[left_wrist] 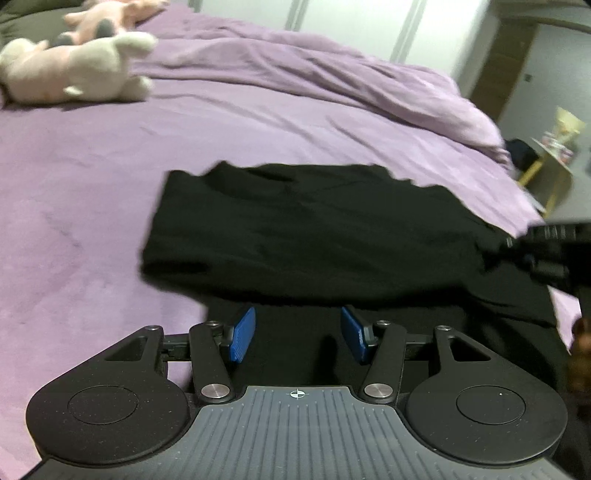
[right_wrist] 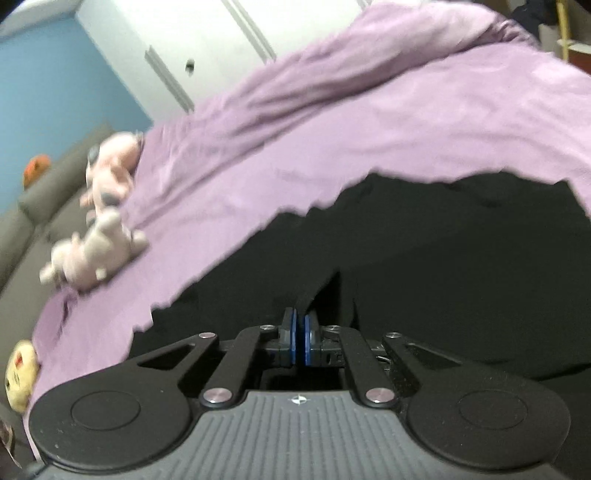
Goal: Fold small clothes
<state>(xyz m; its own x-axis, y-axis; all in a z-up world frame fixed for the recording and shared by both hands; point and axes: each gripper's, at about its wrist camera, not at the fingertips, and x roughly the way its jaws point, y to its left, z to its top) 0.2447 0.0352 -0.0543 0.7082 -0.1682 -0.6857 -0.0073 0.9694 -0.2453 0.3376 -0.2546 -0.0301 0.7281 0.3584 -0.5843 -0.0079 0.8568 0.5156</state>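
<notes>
My right gripper (right_wrist: 300, 334) clenched on black garment (right_wrist: 461, 266) fold, left gripper (left_wrist: 297, 334) released over it, purple bed (left_wrist: 92, 184)

no legible text — no labels, brands, numbers, signs

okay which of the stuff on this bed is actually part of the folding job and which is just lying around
Part of the job:
black garment
left gripper, jaws open over the cloth
right gripper, jaws shut on a black fold

Just lying about:
cream plush toy
pink plush toy
bunched purple duvet
yellow plush
</notes>
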